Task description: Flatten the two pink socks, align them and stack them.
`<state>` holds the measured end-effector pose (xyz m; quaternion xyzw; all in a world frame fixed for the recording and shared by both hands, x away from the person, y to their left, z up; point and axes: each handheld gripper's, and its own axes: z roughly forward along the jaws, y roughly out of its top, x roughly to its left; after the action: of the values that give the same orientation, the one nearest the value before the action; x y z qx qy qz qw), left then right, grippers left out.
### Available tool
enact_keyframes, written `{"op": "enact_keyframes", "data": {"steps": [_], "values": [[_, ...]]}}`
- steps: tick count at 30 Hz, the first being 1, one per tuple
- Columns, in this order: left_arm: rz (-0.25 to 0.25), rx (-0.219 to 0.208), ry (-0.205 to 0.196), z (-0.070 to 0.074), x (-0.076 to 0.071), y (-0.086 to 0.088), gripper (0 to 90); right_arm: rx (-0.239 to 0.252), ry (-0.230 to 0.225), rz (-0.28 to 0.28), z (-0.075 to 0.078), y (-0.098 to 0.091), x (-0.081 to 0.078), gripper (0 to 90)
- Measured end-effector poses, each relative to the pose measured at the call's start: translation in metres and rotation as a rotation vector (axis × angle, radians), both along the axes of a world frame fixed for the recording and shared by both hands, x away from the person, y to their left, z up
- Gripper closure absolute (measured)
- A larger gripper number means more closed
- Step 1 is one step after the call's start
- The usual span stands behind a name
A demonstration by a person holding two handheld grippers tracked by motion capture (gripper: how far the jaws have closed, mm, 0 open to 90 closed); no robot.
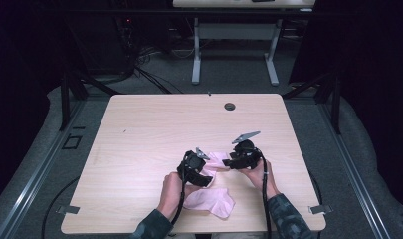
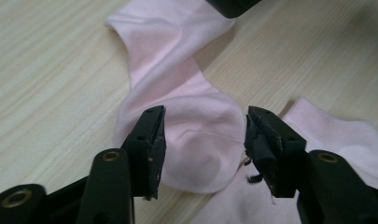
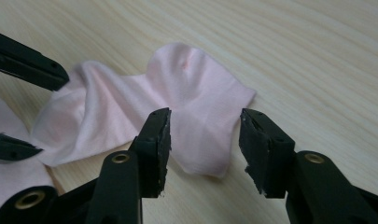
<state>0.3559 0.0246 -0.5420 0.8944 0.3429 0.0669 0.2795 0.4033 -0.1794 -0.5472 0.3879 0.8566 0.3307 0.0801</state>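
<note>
Wooden table (image 1: pixel 139 129), two pink socks, one sock (image 2: pixel 186 116) lying between the released left gripper (image 2: pixel 205 140) jaws, its far end under the released right gripper (image 3: pixel 203 140), second sock (image 1: pixel 211 201) just beside.

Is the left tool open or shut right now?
Open. The left tool has its jaws set wide apart on either side of a pink sock on the table, gripping nothing.

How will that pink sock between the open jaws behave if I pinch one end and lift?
The pink sock already lies creased and twisted, so it will probably droop limply. It looks thin, likely light. Its twisted middle may unwind as it rises off the table.
</note>
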Motion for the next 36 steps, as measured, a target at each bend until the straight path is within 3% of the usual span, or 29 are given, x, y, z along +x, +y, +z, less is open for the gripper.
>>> {"op": "enact_keyframes", "data": {"steps": [4, 7, 9, 13, 19, 23, 25, 27, 29, 31, 33, 36], "values": [[-0.020, 0.037, 0.034, -0.013, 0.006, -0.005, 60.1, -0.042, 0.000, 0.036, -0.009, 0.008, 0.005, 61.4], [-0.026, 0.038, 0.029, -0.014, 0.008, -0.003, 73.0, -0.070, 0.007, 0.061, -0.013, 0.012, 0.007, 74.2], [-0.029, 0.044, 0.026, -0.015, 0.009, 0.000, 80.7, -0.071, 0.000, 0.055, -0.015, 0.014, 0.006, 81.7], [-0.034, 0.035, 0.037, -0.015, 0.013, 0.007, 88.5, -0.064, 0.006, 0.038, -0.017, 0.012, 0.006, 87.8], [-0.020, 0.052, 0.040, -0.014, 0.020, 0.022, 87.4, -0.016, 0.062, -0.038, -0.017, 0.005, 0.000, 87.4], [-0.011, 0.066, 0.036, -0.013, 0.023, 0.031, 81.5, -0.018, 0.097, -0.075, -0.014, 0.001, -0.011, 78.6], [0.015, 0.058, 0.032, -0.009, 0.023, 0.037, 73.2, -0.027, 0.037, -0.063, -0.007, -0.003, -0.018, 73.3], [0.027, 0.020, -0.005, 0.000, 0.015, 0.043, 68.8, -0.018, -0.025, -0.042, 0.002, -0.009, -0.022, 69.0], [0.009, -0.020, -0.026, 0.007, 0.007, 0.046, 61.3, -0.026, -0.091, 0.014, 0.011, -0.016, -0.025, 64.4], [-0.025, -0.032, -0.031, 0.008, 0.003, 0.044, 59.4, -0.020, -0.090, 0.082, 0.015, -0.019, -0.026, 61.1], [-0.053, -0.025, -0.006, 0.002, 0.002, 0.041, 56.5, -0.040, -0.073, 0.136, 0.009, -0.014, -0.028, 55.8], [-0.075, 0.008, 0.020, -0.010, 0.004, 0.035, 56.1, -0.057, -0.043, 0.161, -0.006, -0.005, -0.028, 53.0]]}}
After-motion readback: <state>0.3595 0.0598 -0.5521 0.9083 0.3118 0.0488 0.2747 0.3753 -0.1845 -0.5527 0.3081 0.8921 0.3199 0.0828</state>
